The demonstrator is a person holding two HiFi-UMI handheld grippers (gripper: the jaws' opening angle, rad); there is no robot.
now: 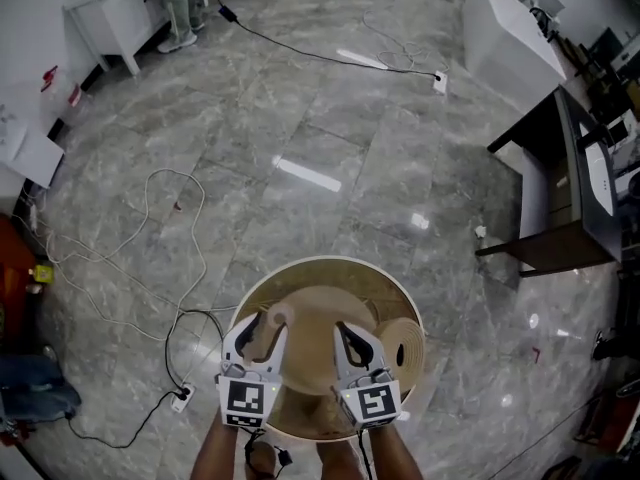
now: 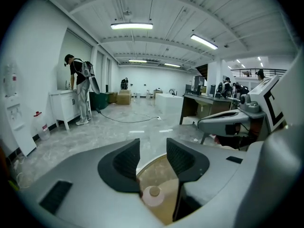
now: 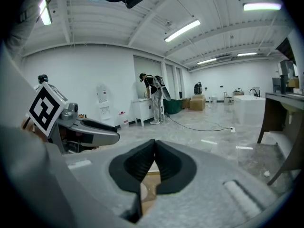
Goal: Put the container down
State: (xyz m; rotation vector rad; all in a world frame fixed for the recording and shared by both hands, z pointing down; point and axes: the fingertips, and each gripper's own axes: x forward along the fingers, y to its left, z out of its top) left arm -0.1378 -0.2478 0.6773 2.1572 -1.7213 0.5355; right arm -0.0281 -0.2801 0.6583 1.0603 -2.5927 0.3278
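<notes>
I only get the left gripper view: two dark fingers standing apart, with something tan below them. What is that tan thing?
Observer: The head view shows it whole from above. It is a round tan container with a pale rim.
Operator: Anything inside it?
Observer: Yes, a thick tan roll sits near its right wall.
Operator: And on the right?
Observer: In the right gripper view, the right gripper has its fingers closed together.

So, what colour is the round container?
The container is pale tan, like light wood, with a whitish rim; the head view shows it best.
</notes>
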